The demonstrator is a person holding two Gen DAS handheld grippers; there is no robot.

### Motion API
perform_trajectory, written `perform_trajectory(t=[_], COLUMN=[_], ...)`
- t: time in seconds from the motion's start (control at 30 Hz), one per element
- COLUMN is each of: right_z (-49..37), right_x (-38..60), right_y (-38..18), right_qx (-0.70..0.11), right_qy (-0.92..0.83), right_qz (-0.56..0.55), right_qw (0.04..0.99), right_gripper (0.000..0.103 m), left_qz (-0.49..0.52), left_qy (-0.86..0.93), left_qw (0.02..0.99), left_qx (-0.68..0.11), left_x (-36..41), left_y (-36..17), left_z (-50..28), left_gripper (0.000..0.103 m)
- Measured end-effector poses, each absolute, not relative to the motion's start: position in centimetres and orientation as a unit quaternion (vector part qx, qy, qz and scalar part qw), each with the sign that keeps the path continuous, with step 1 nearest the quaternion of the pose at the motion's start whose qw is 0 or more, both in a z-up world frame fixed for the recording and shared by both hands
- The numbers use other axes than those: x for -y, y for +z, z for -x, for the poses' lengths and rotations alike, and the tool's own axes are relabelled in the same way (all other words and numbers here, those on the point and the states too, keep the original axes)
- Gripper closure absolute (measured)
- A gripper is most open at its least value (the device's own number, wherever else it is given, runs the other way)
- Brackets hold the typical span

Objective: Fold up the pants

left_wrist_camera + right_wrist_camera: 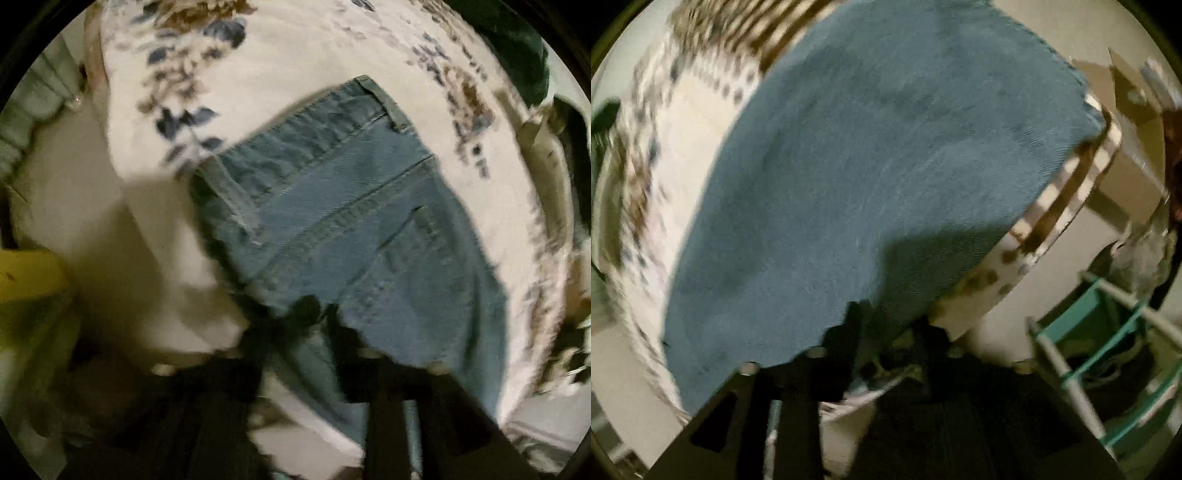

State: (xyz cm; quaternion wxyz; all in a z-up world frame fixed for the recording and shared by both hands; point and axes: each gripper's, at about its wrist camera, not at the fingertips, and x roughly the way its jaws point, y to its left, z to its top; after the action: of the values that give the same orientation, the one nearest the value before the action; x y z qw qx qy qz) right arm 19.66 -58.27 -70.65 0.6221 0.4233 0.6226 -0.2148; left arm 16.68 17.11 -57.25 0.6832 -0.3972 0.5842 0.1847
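Observation:
Blue jeans (332, 206) lie flat on a white bed cover with a floral print (295, 55). The waistband and a back pocket face up in the left wrist view. My left gripper (325, 314) points down at the near edge of the denim, fingers apart and not pressing the cloth. In the right wrist view a plain stretch of the jeans (868, 166) reaches to the edge of the bed cover (694, 122). My right gripper (890, 321) hangs over the near hem. Its fingers stand apart, with the denim edge and bed cover showing in the gap.
A yellow object (26, 273) and pale green cloth (22, 122) lie left of the bed. Something dark green (517, 48) sits at the far right corner. Beside the bed stand a teal and white rack (1108, 332) and a cardboard box (1126, 110).

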Motion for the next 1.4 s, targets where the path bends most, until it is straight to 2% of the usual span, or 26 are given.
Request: perform_trajectory(t=[0.03,0.13,0.17,0.23,0.27,0.3,0.33,0.47,0.53,0.57,0.6,0.63,0.67,0.73,0.8,0.87,0.97,1.03,1.1,1.23,1.27,1.3,1.33,1.4], right_z=[-18.9,-17.7,-17.4,-17.3,-17.3,-17.3,-17.1,-15.4,-14.8,-14.7,-14.6,-14.4,-14.4,-14.6,-16.3,-19.0,-24.7,-27.6,-30.0,-31.7,-31.7,-31.4,-31.0,-30.1], right_x=[59.1,61.3,62.0,63.1,63.4,63.8,64.1,63.9,63.8,63.8,63.9,64.1,64.3,64.1,62.6,60.1,55.0,52.3,50.7,48.3,47.9,47.6,47.4,47.7], right_y=[-70.3,-69.9,-70.1,-70.6,-70.5,-70.1,-69.7,-68.8,-69.5,-70.6,-71.1,-71.0,-70.3,-68.3,-65.4,-63.3,-62.8,-63.8,-65.3,-67.5,-68.1,-68.2,-68.2,-67.5], right_qx=[-0.605,-0.569,-0.56,-0.552,-0.542,-0.533,-0.534,-0.537,-0.564,-0.596,-0.614,-0.624,-0.633,-0.634,-0.623,-0.628,-0.657,-0.678,-0.694,-0.719,-0.725,-0.72,-0.715,-0.702], right_qy=[-0.222,-0.242,-0.248,-0.26,-0.268,-0.279,-0.296,-0.308,-0.309,-0.302,-0.297,-0.294,-0.288,-0.278,-0.258,-0.198,-0.092,-0.053,-0.019,0.021,0.023,0.024,0.034,0.026], right_qz=[-0.436,-0.464,-0.472,-0.48,-0.482,-0.476,-0.46,-0.442,-0.431,-0.421,-0.417,-0.417,-0.414,-0.405,-0.388,-0.354,-0.25,-0.176,-0.151,-0.072,-0.048,-0.037,-0.027,-0.01], right_qw=[0.627,0.634,0.634,0.63,0.634,0.642,0.644,0.649,0.634,0.613,0.601,0.592,0.588,0.597,0.628,0.664,0.706,0.711,0.704,0.691,0.687,0.692,0.698,0.712], right_gripper=[0.058,0.058,0.058,0.058,0.068,0.087,0.098,0.099,0.099,0.095,0.089,0.076,0.064,0.056,0.056,0.05,0.05,0.05,0.05,0.05,0.054,0.064,0.097,0.099], left_qz=[0.419,0.427,0.422,0.395,0.381,0.373,0.371,0.356,0.358,0.365,0.367,0.359,0.343,0.314,0.284,0.259,0.254,0.281,0.287,0.205,0.189,0.171,0.162,0.168], left_qy=[0.175,0.185,0.192,0.211,0.22,0.222,0.222,0.213,0.213,0.212,0.207,0.202,0.199,0.192,0.185,0.174,0.119,0.065,0.017,-0.034,-0.04,-0.042,-0.041,-0.038], left_qw=[0.682,0.673,0.674,0.685,0.691,0.697,0.7,0.71,0.7,0.691,0.684,0.681,0.677,0.687,0.703,0.726,0.744,0.73,0.717,0.724,0.723,0.723,0.723,0.718], left_qx=[-0.574,-0.575,-0.575,-0.574,-0.574,-0.571,-0.568,-0.57,-0.58,-0.586,-0.595,-0.606,-0.619,-0.627,-0.625,-0.613,-0.607,-0.62,-0.635,-0.658,-0.663,-0.668,-0.67,-0.675], left_x=[-16.9,-16.1,-16.0,-15.4,-15.2,-15.1,-15.0,-14.6,-15.2,-15.8,-15.9,-16.1,-16.1,-15.8,-14.6,-12.9,-8.4,-4.9,-1.1,5.7,6.9,7.7,8.0,7.6], left_y=[-57.6,-59.0,-59.2,-59.0,-58.8,-58.6,-58.4,-57.5,-57.9,-58.2,-58.2,-57.8,-57.2,-55.2,-52.8,-50.4,-49.2,-50.4,-51.7,-54.8,-55.8,-56.7,-56.9,-57.2], left_z=[-16.8,-17.7,-18.0,-18.1,-18.3,-18.3,-18.3,-18.5,-18.6,-18.8,-19.1,-19.4,-19.7,-20.1,-20.2,-20.8,-23.0,-25.4,-27.9,-32.0,-33.0,-33.7,-33.8,-34.1], left_gripper=[0.048,0.047,0.05,0.067,0.084,0.088,0.089,0.092,0.091,0.088,0.087,0.086,0.078,0.074,0.057,0.045,0.044,0.044,0.044,0.044,0.044,0.044,0.044,0.044])
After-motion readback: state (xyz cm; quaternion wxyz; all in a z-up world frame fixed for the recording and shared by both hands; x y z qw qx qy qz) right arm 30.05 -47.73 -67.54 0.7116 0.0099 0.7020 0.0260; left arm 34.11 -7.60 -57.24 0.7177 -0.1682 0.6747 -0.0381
